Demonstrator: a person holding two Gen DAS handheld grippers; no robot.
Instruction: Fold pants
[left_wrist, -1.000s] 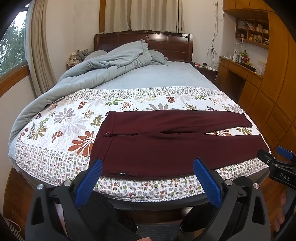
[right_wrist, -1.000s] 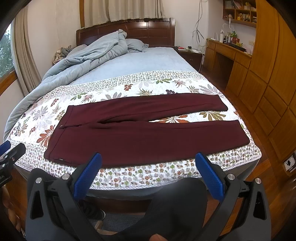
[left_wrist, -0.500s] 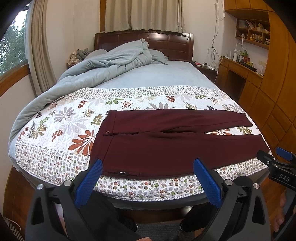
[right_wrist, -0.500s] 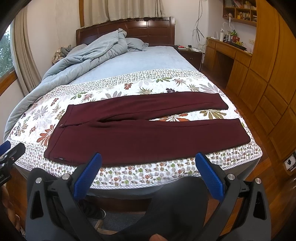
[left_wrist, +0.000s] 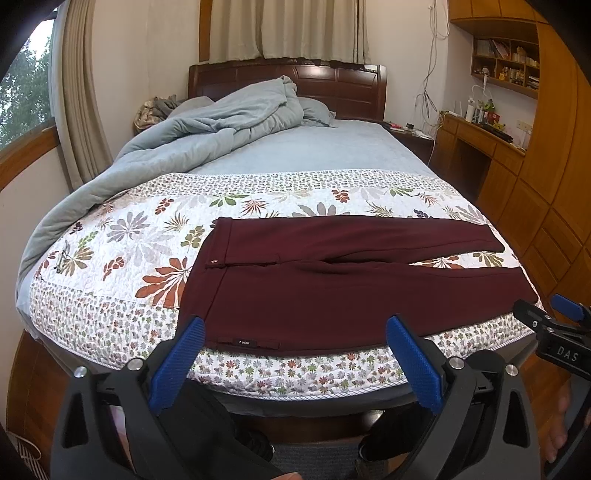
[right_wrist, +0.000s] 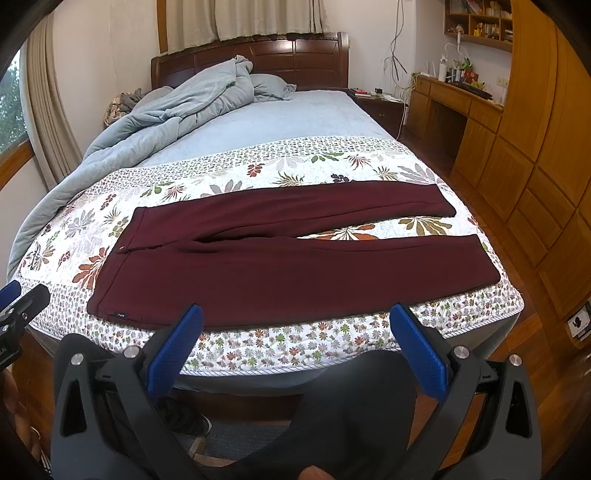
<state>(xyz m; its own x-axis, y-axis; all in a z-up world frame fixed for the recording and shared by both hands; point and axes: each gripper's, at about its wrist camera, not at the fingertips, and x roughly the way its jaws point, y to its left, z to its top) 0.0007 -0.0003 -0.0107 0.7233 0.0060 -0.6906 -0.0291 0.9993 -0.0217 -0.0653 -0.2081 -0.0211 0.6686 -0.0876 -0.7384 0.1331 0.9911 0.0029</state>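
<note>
Flat on the floral quilt at the foot edge of the bed lie the maroon pants, waistband toward the left edge and both legs running toward the right edge, slightly parted (a strip of quilt shows between the cuffs). Left tongs hang just off the foot edge with blue pads spread wide, holding nothing. Right tongs hover likewise, spread and empty. A rumpled grey-blue duvet is heaped near the headboard.
</note>
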